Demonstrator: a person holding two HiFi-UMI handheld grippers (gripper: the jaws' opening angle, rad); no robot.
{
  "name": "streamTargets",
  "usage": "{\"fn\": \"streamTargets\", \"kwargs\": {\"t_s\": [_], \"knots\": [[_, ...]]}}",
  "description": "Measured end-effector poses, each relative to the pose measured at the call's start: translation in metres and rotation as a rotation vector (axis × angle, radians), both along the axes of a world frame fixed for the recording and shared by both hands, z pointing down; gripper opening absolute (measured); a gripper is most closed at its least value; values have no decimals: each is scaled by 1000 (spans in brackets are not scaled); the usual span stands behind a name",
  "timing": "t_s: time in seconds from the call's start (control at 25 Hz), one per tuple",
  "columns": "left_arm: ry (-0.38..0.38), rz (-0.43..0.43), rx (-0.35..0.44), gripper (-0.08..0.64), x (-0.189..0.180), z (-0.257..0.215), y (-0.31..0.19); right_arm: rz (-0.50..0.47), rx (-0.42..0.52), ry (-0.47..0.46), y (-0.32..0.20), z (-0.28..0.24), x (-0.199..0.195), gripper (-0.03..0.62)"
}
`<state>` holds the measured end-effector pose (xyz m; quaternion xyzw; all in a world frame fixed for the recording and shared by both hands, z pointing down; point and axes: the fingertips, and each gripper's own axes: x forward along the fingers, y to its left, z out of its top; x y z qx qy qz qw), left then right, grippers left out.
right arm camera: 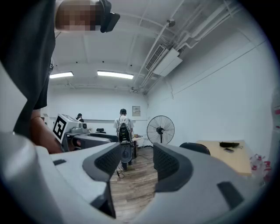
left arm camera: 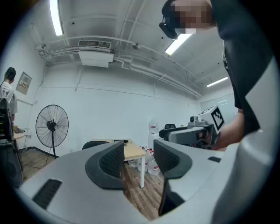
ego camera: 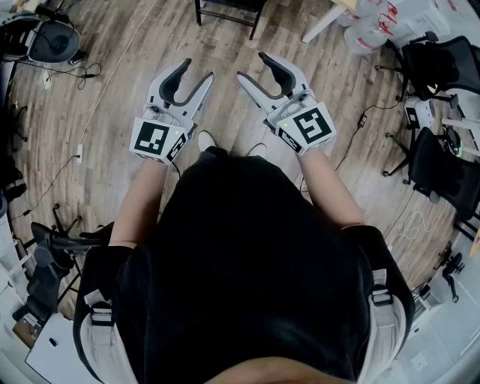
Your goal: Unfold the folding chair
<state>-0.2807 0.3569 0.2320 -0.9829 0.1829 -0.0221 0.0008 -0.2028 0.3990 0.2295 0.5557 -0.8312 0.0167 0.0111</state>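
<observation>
The only thing ahead that could be the folding chair is a black thin-legged frame (ego camera: 227,13) standing on the pale wooden plank floor (ego camera: 112,82). It sits straight in front of the person and well apart from both claws. The top edge of the head view cuts it off, so I cannot tell whether it is folded or open. Nothing touches it. The left gripper (ego camera: 196,71), white with dark curved jaws and a marker cube at its back, is held level, its jaws apart with only floor and room showing between them (left arm camera: 139,157). The right gripper (ego camera: 251,66) is held the same way just beside it, and its jaws are also apart and empty (right arm camera: 137,159). The two claws angle slightly towards each other. Below them are the person's white shoes (ego camera: 205,140) and black top. Past the left claw stand a light wooden table with white legs (left arm camera: 133,152) and clear water bottles (left arm camera: 153,162) on the floor by it. A black standing fan (left arm camera: 51,127) is further off against the white wall. Past the right claw, another person with a backpack (right arm camera: 123,124) stands with their back turned, near that fan (right arm camera: 160,129). Black office chairs (ego camera: 435,161) crowd the right side of the room.
</observation>
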Motion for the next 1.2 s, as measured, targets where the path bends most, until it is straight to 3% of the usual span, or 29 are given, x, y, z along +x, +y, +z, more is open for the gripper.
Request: {"fn": "streamTargets", "kwargs": {"t_s": [0.36, 0.6, 1.2], "knots": [[0, 12, -14, 204, 4, 4, 30, -17, -11, -84, 27, 1, 4, 219], [1, 9, -24, 204, 11, 3, 51, -25, 7, -71, 46, 0, 10, 218], [-5, 9, -28, 204, 74, 5, 112, -17, 11, -71, 109, 12, 61, 218]]}}
